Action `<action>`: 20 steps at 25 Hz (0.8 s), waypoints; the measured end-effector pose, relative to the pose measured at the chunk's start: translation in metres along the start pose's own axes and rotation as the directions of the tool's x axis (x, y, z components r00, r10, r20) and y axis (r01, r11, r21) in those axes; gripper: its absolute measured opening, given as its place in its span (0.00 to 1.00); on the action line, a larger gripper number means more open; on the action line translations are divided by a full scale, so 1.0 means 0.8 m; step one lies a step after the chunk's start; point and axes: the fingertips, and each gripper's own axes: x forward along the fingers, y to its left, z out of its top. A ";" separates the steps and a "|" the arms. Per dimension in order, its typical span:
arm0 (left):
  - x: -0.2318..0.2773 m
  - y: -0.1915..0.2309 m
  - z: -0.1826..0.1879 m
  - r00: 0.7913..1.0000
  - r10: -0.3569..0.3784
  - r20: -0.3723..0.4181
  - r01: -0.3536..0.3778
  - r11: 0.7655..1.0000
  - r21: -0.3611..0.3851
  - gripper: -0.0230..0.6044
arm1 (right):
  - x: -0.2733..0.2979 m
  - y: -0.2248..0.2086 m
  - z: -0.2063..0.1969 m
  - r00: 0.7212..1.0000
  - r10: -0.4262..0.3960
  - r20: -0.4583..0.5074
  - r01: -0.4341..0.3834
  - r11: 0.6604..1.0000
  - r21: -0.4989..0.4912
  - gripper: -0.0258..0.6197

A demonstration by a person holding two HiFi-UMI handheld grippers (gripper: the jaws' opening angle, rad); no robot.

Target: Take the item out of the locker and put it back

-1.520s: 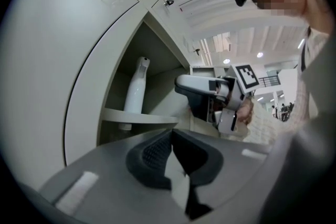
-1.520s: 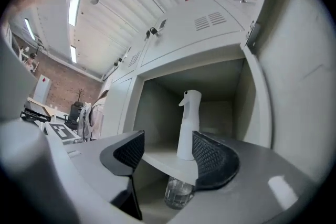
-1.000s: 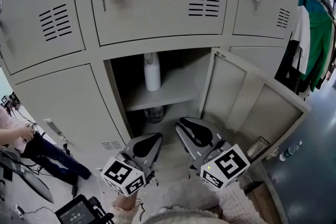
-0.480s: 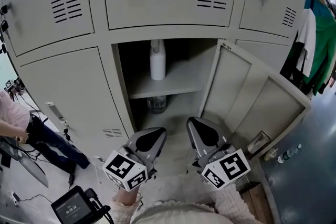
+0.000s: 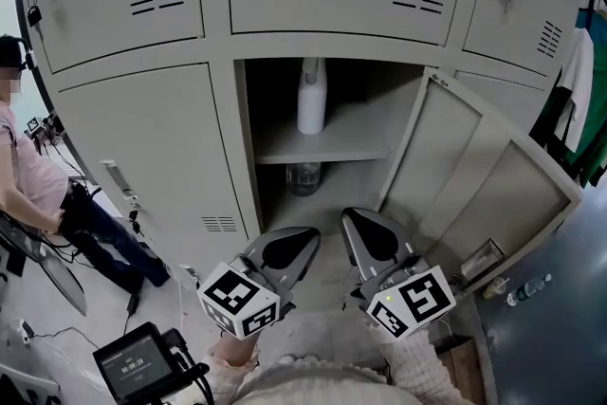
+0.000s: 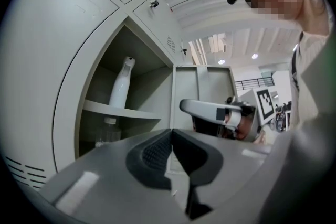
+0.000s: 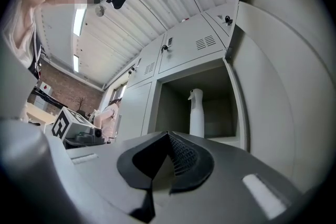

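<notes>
Locker door [image 5: 484,194] stood swung wide to the right, and there was the white spray bottle [image 5: 312,97], upright on the shelf [image 5: 353,147] inside the open locker [image 5: 248,147], well apart from both claws. Under that shelf sat a clear bottle [image 5: 303,177]. Left gripper [image 5: 302,240] hung low in front of the opening, jaws pressed together, nothing between them. Right gripper [image 5: 356,221] was just beside it, jaws together too, empty as well. A person [image 5: 38,166] was off at the left edge

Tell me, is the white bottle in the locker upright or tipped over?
Upright: the white bottle stands on the shelf, nozzle up.
</notes>
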 end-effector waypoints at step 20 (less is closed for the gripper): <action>-0.007 0.014 0.002 1.000 -0.012 0.005 0.012 1.000 -0.018 0.05 | 0.017 0.002 -0.025 0.997 0.007 -0.074 -0.007 1.000 0.001 0.04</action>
